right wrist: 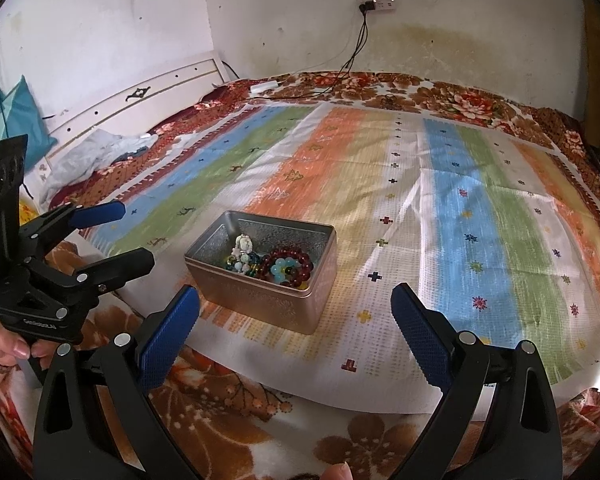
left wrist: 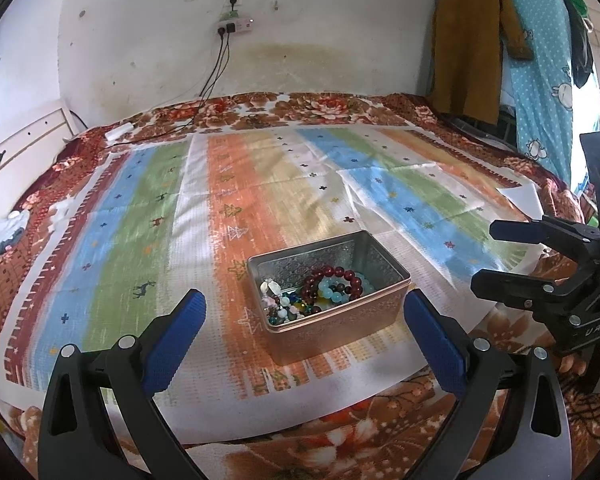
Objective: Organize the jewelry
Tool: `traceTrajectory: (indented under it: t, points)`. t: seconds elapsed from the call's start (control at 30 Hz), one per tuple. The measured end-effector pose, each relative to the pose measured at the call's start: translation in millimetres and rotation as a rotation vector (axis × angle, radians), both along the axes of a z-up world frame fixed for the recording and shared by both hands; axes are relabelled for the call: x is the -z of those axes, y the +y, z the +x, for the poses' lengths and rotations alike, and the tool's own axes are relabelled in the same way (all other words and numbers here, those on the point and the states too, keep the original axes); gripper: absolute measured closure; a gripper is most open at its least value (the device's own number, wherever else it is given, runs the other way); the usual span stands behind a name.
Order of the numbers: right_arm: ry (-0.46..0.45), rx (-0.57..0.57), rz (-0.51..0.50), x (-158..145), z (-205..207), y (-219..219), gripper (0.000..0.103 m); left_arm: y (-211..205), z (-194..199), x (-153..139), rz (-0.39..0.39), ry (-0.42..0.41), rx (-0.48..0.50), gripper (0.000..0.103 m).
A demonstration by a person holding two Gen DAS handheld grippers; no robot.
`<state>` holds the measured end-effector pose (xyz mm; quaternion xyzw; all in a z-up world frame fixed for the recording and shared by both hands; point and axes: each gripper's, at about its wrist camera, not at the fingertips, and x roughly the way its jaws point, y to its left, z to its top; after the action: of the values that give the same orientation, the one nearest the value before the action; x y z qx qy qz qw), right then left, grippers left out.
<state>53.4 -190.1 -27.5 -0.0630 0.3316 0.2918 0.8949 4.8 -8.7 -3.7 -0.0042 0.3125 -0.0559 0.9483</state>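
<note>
An open rectangular metal tin (left wrist: 342,322) (right wrist: 260,304) stands on a striped mat (left wrist: 132,240) (right wrist: 480,220) on the bed. Inside lie beaded bracelets: a dark red one (left wrist: 334,280) (right wrist: 288,266), a light blue one (left wrist: 334,294) (right wrist: 280,270) and a heap of mixed beads (left wrist: 280,306) (right wrist: 242,256). My left gripper (left wrist: 304,322) (right wrist: 134,236) is open and empty, with the tin between its fingers, near its front. My right gripper (right wrist: 296,314) (left wrist: 482,252) is open and empty, to the right of the tin.
A floral blanket (left wrist: 340,432) (right wrist: 240,420) covers the bed under the mat. A white headboard (left wrist: 20,152) (right wrist: 132,100) stands at the left, with crumpled cloth (right wrist: 96,152) near it. Cables (left wrist: 212,80) hang from a wall socket. Clothes (left wrist: 500,52) hang at the right.
</note>
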Motion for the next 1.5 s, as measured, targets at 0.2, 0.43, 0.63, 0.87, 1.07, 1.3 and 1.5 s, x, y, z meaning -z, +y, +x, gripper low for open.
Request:
traceTrajectory:
  t: [0.2, 0.43, 0.63, 0.87, 1.07, 1.3, 1.5]
  points:
    - [0.000, 0.000, 0.000, 0.0, 0.0, 0.0, 0.006, -0.1, -0.6, 0.3, -0.008, 0.005, 0.005, 0.006]
    - [0.001, -0.007, -0.002, -0.5, -1.3, 1.0, 0.006, 0.4, 1.7, 3.4, -0.021, 0.029, 0.013, 0.006]
    - [0.000, -0.005, 0.000, -0.6, -1.6, 1.2, 0.006, 2.1, 3.4, 5.5, -0.028, 0.042, 0.013, 0.006]
    - [-0.002, -0.005, 0.001, -1.1, -1.7, 2.1, 0.006, 2.9, 3.3, 6.6, -0.024, 0.044, 0.011, 0.006]
    - [-0.002, -0.004, 0.002, -0.7, -1.8, 2.0, 0.006, 4.4, 3.6, 7.0, -0.027, 0.045, 0.005, 0.006]
    - [-0.001, -0.007, 0.002, -0.7, -1.6, 2.8, 0.006, 5.9, 3.2, 6.2, -0.030, 0.038, 0.004, 0.006]
    - [0.001, -0.005, 0.002, -1.7, -0.7, 1.4, 0.006, 6.2, 3.9, 4.6, -0.032, 0.040, 0.002, 0.006]
